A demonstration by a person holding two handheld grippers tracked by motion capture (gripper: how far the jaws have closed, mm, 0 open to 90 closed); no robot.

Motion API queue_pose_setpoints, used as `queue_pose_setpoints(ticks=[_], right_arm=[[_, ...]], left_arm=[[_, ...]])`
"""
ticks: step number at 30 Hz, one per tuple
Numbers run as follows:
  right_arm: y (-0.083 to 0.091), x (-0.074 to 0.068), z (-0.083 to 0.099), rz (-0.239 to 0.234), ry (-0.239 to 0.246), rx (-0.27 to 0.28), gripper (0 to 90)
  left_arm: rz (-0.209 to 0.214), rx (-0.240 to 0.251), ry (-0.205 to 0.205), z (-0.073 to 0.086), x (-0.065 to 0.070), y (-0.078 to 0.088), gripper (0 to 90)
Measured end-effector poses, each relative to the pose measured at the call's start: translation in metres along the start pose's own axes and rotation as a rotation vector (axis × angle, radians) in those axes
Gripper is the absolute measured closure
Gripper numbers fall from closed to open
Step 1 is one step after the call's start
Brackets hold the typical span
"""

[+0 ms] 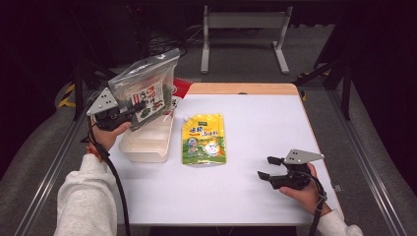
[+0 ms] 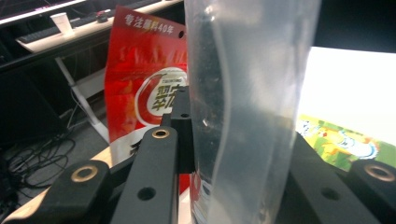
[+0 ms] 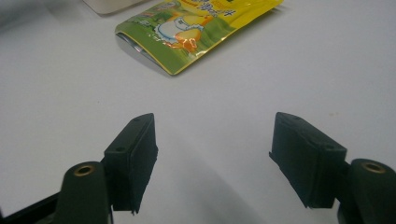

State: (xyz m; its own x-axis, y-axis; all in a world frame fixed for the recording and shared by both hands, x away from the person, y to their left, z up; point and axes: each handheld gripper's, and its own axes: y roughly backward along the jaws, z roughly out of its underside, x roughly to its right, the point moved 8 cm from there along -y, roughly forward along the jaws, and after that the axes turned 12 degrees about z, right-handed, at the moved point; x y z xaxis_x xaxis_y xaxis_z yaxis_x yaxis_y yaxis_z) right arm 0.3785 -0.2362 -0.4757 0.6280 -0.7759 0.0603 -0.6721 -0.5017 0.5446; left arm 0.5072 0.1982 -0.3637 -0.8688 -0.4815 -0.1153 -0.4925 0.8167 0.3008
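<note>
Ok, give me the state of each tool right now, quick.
Left tool: closed on the clear bag, held up above the plastic tub.
Right tool: open, holding nothing, low over the table.

Clear bag with red-green print; yellow-green pouch; white table.

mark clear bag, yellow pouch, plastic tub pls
clear bag [image 1: 147, 86], high view, printed front panel.
yellow pouch [image 1: 204, 139], high view, middle of its face.
plastic tub [image 1: 147, 150], high view, near rim.
</note>
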Motion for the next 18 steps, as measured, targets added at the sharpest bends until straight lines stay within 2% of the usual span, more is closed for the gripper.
queue_pose_setpoints(ticks=[3,6,8,15,18], right_arm=[[-0.001,0.000,0.001,-0.004,0.000,-0.006,31.0],[-0.001,0.000,0.002,-0.004,0.002,-0.010,30.8],[-0.001,-0.001,0.002,-0.004,0.003,-0.010,30.8],[-0.003,-0.004,0.003,-0.015,0.013,-0.022,30.3],[-0.004,-0.004,0.004,-0.019,0.015,-0.027,29.9]], left_arm=[[0.021,0.013,0.001,-0.002,-0.001,0.004,74.4],[0.050,0.002,-0.004,-0.001,0.003,0.005,74.4],[0.046,-0.024,-0.010,0.000,0.005,0.005,74.3],[0.042,-0.029,-0.001,0.004,0.003,0.007,74.2],[0.049,-0.044,-0.019,0.003,0.003,0.010,74.2]])
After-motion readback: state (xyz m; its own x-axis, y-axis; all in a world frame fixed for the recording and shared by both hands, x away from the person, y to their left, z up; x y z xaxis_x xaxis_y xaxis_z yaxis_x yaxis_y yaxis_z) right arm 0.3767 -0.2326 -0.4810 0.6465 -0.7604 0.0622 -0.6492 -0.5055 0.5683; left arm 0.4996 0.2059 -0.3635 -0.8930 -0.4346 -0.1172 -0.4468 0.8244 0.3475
